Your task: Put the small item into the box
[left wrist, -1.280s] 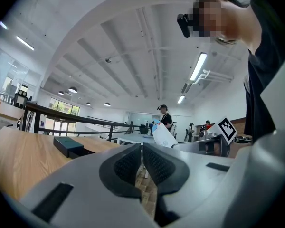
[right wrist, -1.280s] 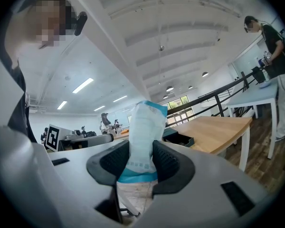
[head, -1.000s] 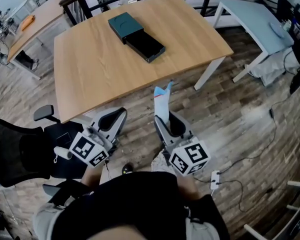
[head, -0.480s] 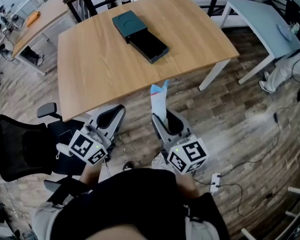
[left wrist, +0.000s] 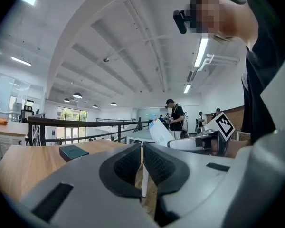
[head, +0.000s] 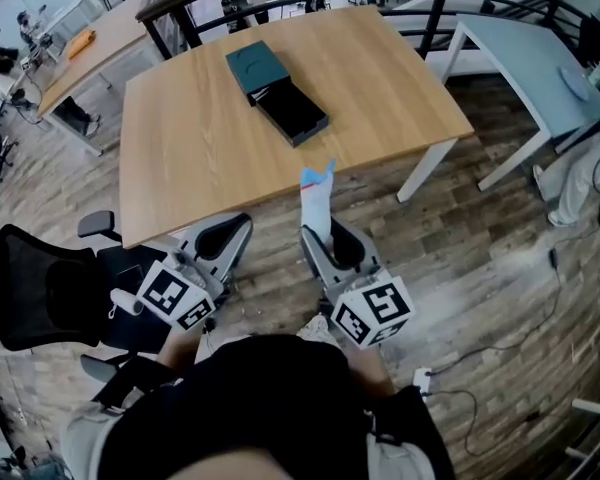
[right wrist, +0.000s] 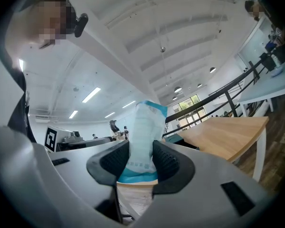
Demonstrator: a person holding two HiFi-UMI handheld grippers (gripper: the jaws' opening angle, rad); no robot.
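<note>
Bright, even light covers the desk [head: 210,148], with only a faint, soft shadow on the floor [head: 460,228] beneath it. Ceiling strip lights [left wrist: 200,52] above the desk glare white. Fisheye distortion bows the desk's edges. Both gripper views darken at the corners, and the jaws close to the lens look slightly soft.

Colours before you
Your packet [head: 317,200] is white with blue ends; the box [head: 276,90] shows a teal lid and black tray; the table [head: 180,168] is pale wood grain.
</note>
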